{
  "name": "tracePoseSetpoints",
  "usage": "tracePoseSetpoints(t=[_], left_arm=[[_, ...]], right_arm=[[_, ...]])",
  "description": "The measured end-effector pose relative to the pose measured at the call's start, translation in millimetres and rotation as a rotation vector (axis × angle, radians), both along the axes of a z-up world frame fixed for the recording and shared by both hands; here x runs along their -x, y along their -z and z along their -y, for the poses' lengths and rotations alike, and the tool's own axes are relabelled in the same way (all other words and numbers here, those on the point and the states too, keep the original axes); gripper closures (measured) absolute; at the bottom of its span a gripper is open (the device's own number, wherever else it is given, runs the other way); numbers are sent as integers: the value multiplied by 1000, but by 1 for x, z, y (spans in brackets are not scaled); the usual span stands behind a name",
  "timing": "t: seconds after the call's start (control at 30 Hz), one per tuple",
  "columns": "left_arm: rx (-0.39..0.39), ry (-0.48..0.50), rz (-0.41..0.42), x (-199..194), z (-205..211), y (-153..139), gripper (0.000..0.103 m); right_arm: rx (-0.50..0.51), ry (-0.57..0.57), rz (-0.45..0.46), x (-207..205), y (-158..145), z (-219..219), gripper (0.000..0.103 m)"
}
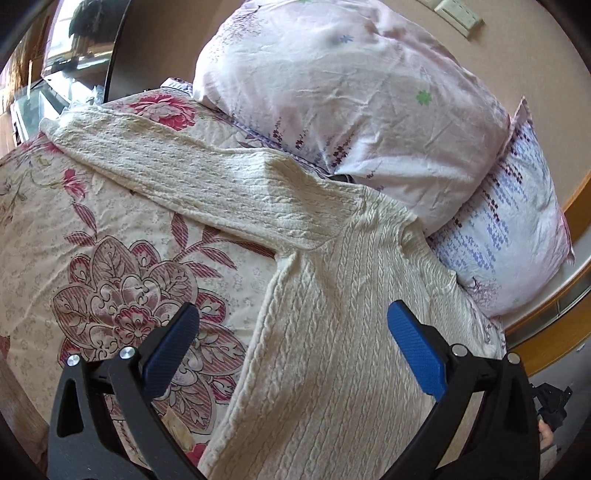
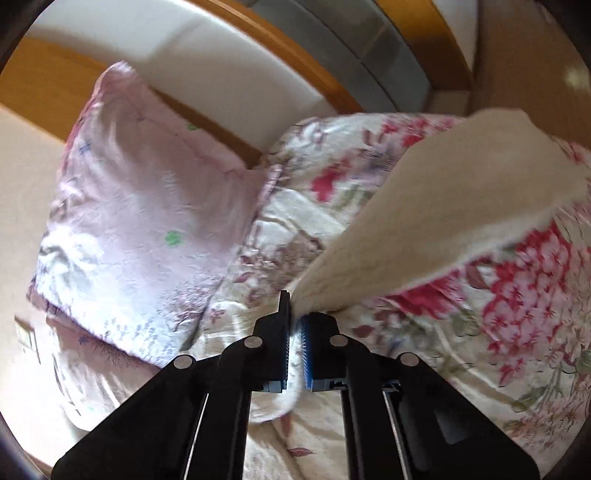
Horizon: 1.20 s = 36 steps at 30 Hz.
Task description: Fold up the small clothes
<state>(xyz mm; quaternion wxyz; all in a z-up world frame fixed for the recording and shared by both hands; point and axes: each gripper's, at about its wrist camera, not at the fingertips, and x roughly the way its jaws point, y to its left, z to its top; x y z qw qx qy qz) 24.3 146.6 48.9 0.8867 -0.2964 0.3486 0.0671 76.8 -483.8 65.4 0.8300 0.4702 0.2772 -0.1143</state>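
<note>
A cream cable-knit sweater (image 1: 325, 325) lies spread on the floral bedspread (image 1: 122, 236), one sleeve (image 1: 177, 162) stretched toward the upper left. My left gripper (image 1: 291, 325) hovers over the sweater's body with its blue pads wide apart, open and holding nothing. In the right wrist view my right gripper (image 2: 295, 321) is shut on a cream piece of the sweater (image 2: 436, 206), which rises taut from the pads toward the upper right above the bedspread (image 2: 517, 325). A bit of the knit hangs below the pads.
Two pale floral pillows (image 1: 351, 96) are stacked at the head of the bed, right beside the sweater's shoulder. A wooden headboard (image 2: 258, 48) with a white padded panel stands behind them. A dark-framed mirror (image 1: 85, 33) stands beyond the bed's far side.
</note>
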Motion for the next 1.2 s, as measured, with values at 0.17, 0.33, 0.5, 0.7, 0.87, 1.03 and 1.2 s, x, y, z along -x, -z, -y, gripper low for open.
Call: tracePoseSetpoints(t=[0.17, 0.33, 0.5, 0.7, 0.87, 1.03, 1.2], left_arm=[[-6, -31, 20, 1, -16, -4, 2], [7, -54, 25, 3, -26, -3, 2], [5, -69, 13, 11, -34, 0, 2], [-5, -100, 6, 21, -45, 2, 2], [1, -103, -8, 18, -47, 3, 2], [-7, -87, -7, 13, -44, 2, 2], [-6, -68, -6, 10, -39, 1, 2]], right_arm=[[128, -300, 171, -41, -58, -87, 97], [149, -611, 175, -70, -52, -205, 97], [223, -812, -5, -80, 12, -297, 97], [211, -838, -87, -74, 37, -309, 97], [166, -861, -147, -80, 53, -308, 93], [114, -843, -137, -66, 38, -284, 82], [77, -647, -54, -51, 10, -222, 72]])
